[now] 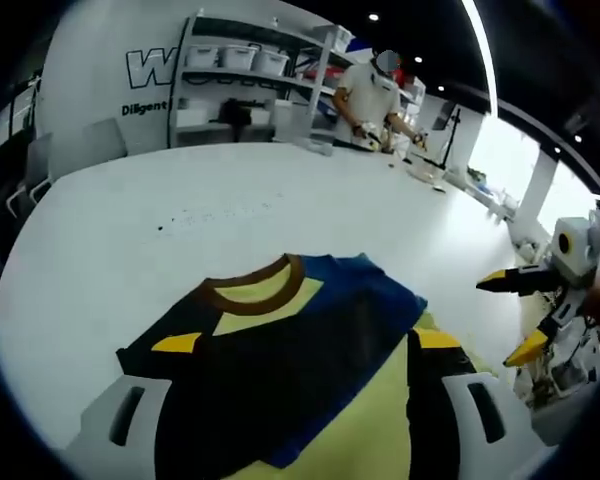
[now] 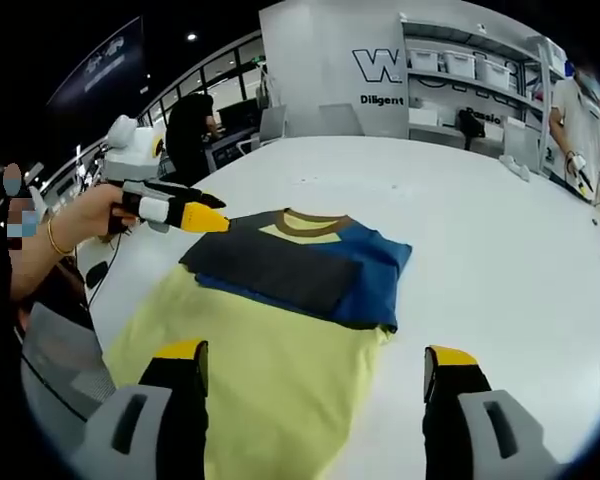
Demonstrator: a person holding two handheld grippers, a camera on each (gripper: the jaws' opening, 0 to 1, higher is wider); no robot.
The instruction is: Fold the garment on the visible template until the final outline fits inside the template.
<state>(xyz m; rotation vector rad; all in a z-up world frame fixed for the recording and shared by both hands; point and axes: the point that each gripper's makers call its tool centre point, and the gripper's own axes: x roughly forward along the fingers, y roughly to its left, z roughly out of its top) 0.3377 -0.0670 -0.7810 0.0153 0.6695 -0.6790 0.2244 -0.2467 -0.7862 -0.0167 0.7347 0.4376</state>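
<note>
A T-shirt lies flat on the white table, brown collar pointing away from me. Its dark blue upper part is folded over the pale yellow body. My left gripper hovers open above the shirt, its yellow-tipped jaws wide apart with nothing between them. In the right gripper view the left gripper sits by the shirt's left shoulder, held by a hand. My right gripper is open over the yellow hem end. In the left gripper view the right gripper hangs off the shirt's right side, jaws apart.
White table stretches wide beyond the shirt. At the back, shelves with white bins stand by a person in white at a bench. Another person in dark stands at desks on the far left. A grey chair is near the table edge.
</note>
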